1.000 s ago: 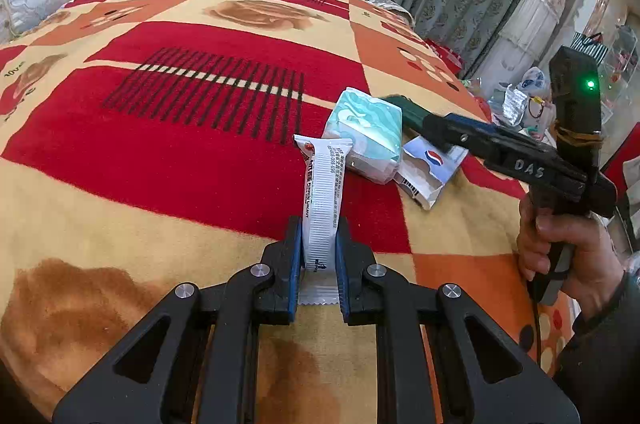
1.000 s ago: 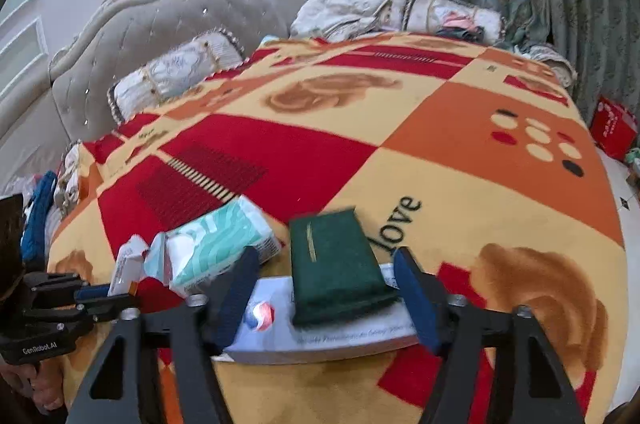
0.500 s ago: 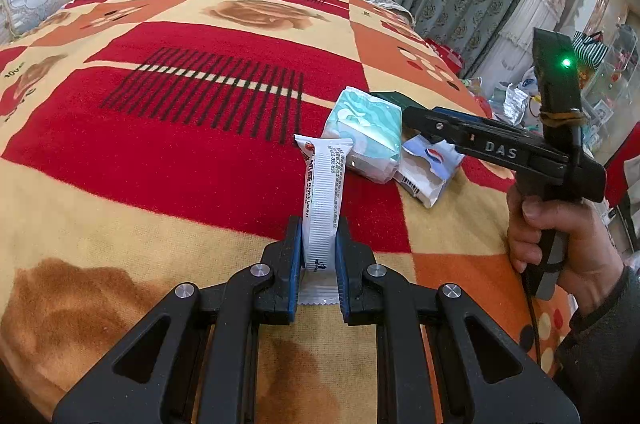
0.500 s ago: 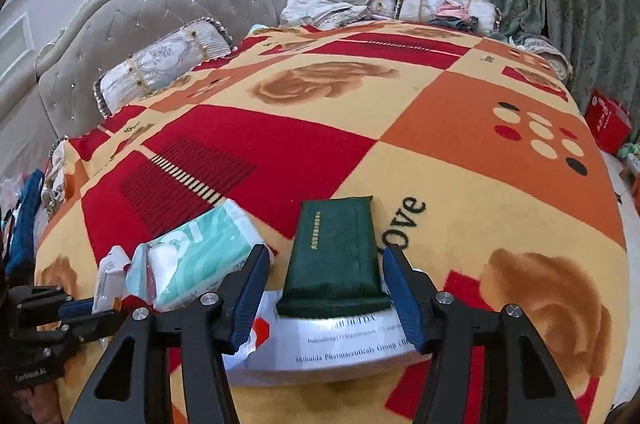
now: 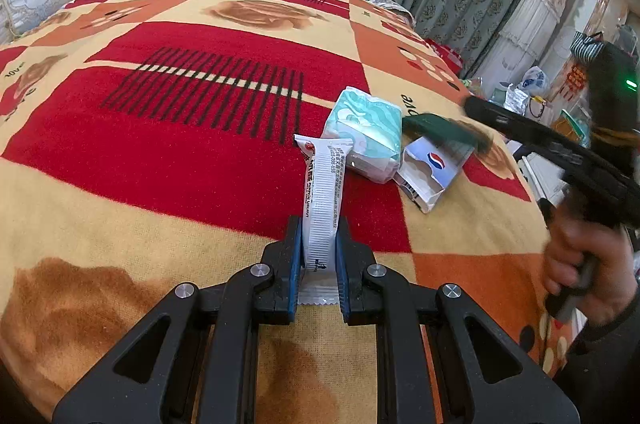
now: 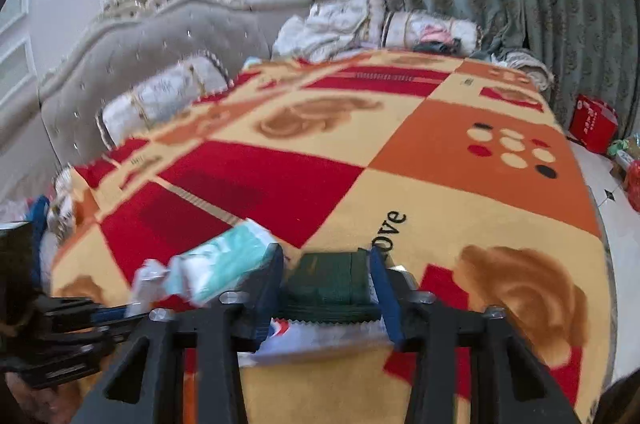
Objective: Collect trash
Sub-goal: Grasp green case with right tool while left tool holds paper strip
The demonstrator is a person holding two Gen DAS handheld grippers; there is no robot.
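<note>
Between right hand-held gripper (image 6: 326, 282) fingers, green packet (image 6: 328, 282) atop flattened box (image 5: 434, 165).

Even, soft indoor light fills both views; glare whitens the right-wrist view's top left corner; that view is smeared by motion blur; the left-wrist view is sharp, except the blurred black right gripper (image 5: 476, 139); fisheye bending and dark vignettes ring both.
</note>
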